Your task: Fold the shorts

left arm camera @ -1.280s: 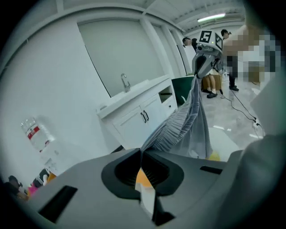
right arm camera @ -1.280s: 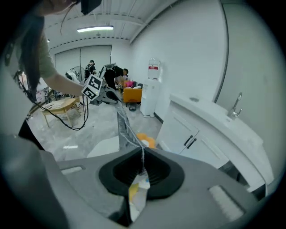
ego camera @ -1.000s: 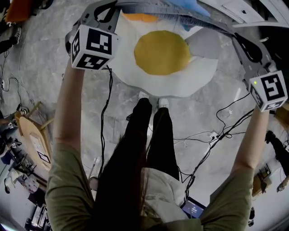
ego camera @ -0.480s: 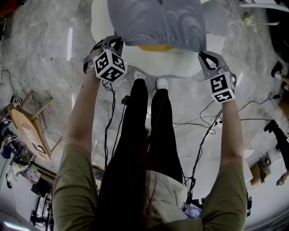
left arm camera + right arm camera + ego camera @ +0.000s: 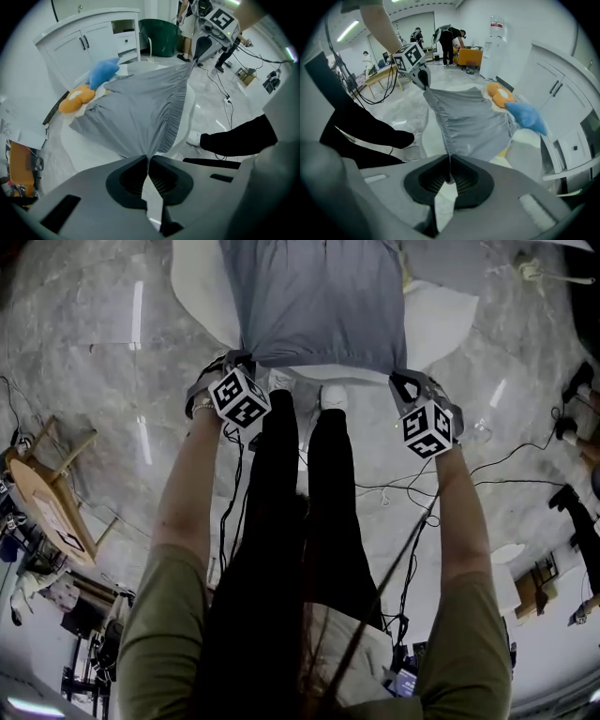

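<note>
- The left gripper (image 5: 147, 161) has its jaws pressed together on one end of the gathered waistband (image 5: 176, 108); the cloth runs straight out of the pads.
- The right gripper (image 5: 449, 171) is likewise pinched on the other end of that waistband, so the elastic edge is pulled taut between the two, just ahead of the person's white shoes (image 5: 333, 395).
- Beyond both grippers the grey shorts (image 5: 319, 306) spread away in one sheet, creased only where they fan out from each grip.
- Their far part seems to rest on a white cushion (image 5: 197, 296), though the views do not settle whether the near part lies on it or hangs just above.
- Past the far edge of the shorts sit an orange plush toy (image 5: 77, 98) and a blue plush toy (image 5: 104, 70), close together.
- Farthest from the grippers stand a white cabinet (image 5: 89, 42) and a green bin (image 5: 161, 35).
- Progress, as I judge it: the shorts are only being spread out. No fold shows, so laying them flat, halving them leg over leg and doubling them up all remain.
</note>
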A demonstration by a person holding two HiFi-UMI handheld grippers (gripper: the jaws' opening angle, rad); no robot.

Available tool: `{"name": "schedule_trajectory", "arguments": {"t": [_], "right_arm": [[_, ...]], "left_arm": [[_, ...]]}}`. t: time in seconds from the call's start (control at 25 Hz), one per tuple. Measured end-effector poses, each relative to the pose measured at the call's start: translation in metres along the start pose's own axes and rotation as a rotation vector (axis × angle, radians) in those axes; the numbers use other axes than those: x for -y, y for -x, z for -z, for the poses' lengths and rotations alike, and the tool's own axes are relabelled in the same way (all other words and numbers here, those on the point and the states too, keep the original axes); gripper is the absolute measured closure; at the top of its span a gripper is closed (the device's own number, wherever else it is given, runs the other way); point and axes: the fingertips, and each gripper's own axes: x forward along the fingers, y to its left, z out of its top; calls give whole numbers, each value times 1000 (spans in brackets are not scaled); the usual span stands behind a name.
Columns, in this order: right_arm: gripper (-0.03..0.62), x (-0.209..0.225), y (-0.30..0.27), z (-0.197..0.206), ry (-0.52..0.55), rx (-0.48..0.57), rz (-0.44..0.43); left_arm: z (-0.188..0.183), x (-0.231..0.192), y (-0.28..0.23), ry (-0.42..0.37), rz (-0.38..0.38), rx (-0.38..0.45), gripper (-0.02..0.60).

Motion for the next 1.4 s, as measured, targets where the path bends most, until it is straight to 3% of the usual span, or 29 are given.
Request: {"name": "schedule_trajectory", "arguments": {"t": [0.2,0.32,0.36,0.4,0.48,0.56,0.68,0.76,0.88,1.04,1.24,1.4], "right_arm": [[569,-20,-33,21,36,-84,-38],[569,-25,-54,31,4,-153,-62],[568,-25,-59,34,-23,-170,-71],[553,-24,-62,36,-53,-182,-77],[492,-24,-67,39,-113,-199,-101],[311,-24,-69,42,-155,-213,-147],[290,-15,-65,39,-204,-211,-171],[290,6,-58,31,-315,-175,-128],[290,54,-44,18,-564,-87,-32],[292,132,-24,-3,-808,23,99],[292,221,-10,-36,-883,104,197],[293,274,-31,-60,-774,114,201]], "left_arm": [[18,18,-23,25,18,-61,565],[21,20,-36,59,23,-88,560],[22,22,-40,75,33,-98,548],[23,25,-44,93,49,-111,482],[27,35,-49,131,98,-141,388],[30,44,-52,171,151,-165,318],[31,49,-49,244,184,-160,268],[27,50,-44,322,188,-121,259],[11,59,-34,456,211,-42,248],[-35,86,-13,572,257,77,237],[-106,132,13,639,267,199,218],[-167,177,4,718,280,221,215]]}}
